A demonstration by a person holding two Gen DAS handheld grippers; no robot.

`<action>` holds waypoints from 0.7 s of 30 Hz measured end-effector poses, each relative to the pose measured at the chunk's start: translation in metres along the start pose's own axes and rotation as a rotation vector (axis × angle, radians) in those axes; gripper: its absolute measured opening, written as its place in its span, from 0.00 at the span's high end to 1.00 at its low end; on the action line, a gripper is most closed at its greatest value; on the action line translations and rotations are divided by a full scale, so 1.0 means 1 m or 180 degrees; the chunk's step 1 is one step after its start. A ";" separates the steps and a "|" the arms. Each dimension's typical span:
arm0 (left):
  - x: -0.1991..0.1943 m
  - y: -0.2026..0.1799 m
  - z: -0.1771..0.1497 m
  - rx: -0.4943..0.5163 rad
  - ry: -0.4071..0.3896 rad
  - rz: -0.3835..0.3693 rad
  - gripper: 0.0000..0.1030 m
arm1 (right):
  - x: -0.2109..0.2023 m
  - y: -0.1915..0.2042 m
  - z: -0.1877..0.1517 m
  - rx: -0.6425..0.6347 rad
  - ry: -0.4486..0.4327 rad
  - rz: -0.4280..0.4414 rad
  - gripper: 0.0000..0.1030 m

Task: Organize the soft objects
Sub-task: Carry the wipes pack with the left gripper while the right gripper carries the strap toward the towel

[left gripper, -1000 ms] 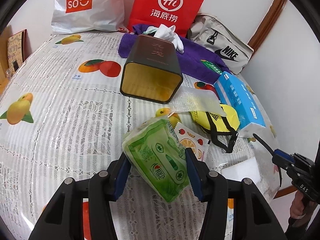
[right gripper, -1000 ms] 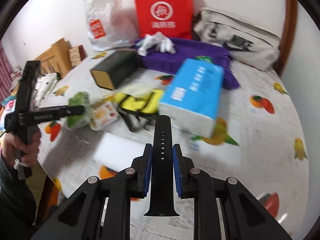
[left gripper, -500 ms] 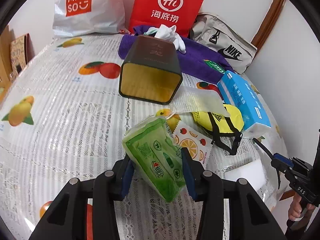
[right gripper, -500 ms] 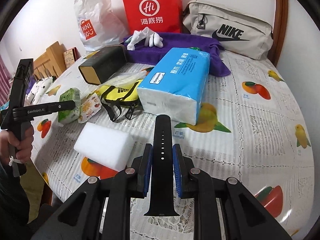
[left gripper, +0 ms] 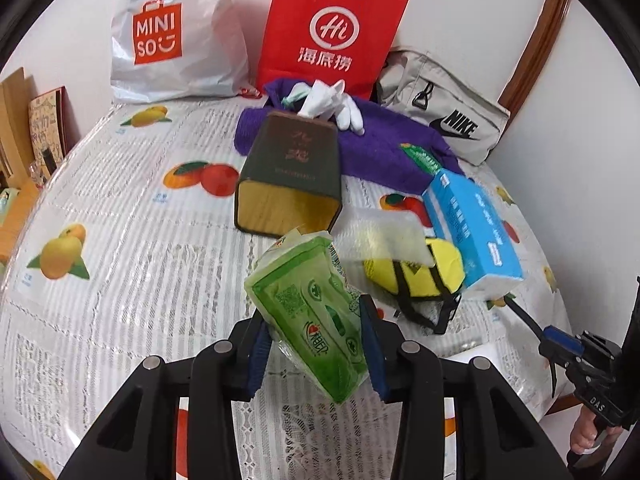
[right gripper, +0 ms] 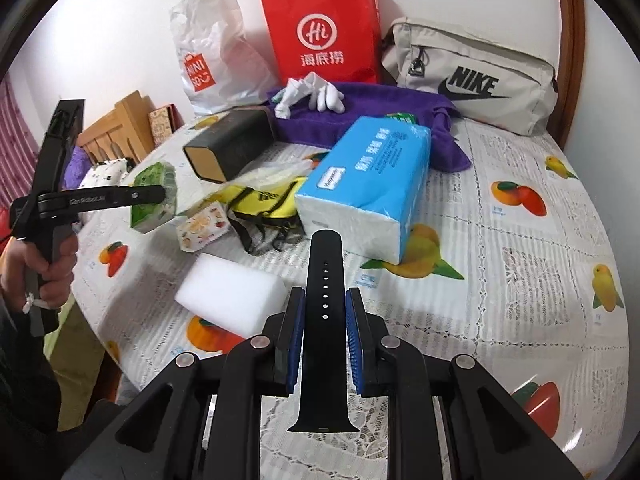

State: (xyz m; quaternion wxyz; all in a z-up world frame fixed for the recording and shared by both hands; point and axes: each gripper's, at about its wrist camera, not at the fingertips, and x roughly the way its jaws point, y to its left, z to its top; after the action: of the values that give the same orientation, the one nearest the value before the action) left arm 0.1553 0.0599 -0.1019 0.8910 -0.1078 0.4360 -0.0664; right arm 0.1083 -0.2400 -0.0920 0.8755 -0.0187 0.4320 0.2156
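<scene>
While the green tissue pack (left gripper: pixel 310 312) is pinched crosswise between the blue pads of the left gripper (left gripper: pixel 316 344), it is held clear of the table (left gripper: pixel 120 240), its long axis running diagonally from the upper left down toward the camera. The jaws have just been closing, and the soft wrap is seen pressed in at both sides. Ahead of the pack and slightly to its left, the dark open box (left gripper: pixel 290 184) lies on its side with its gold-lined mouth turned toward the gripper; that is judged the relation on which the coming move turns, since the pack's narrow end would need to be lined up with that opening, if the box is the intended place. The left hand is clearly the nearer one. A black watch strap (right gripper: pixel 323 320) is clamped upright in the narrow right gripper (right gripper: pixel 323 340), nearer the white foam block (right gripper: pixel 230 294).
</scene>
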 end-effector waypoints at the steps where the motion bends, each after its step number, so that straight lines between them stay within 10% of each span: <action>1: -0.002 -0.001 0.002 -0.0001 -0.0014 -0.0010 0.63 | -0.002 0.001 0.001 -0.0018 -0.0016 -0.0001 0.80; 21: -0.003 -0.005 0.081 0.0054 -0.0187 0.0039 0.62 | -0.004 -0.016 0.105 -0.0096 -0.0433 -0.0024 0.80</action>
State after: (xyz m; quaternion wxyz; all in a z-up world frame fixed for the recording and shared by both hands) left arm 0.2173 0.0662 -0.0497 0.9047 -0.0995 0.4098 -0.0615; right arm 0.1917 -0.2329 -0.0258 0.9033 -0.0189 0.3682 0.2195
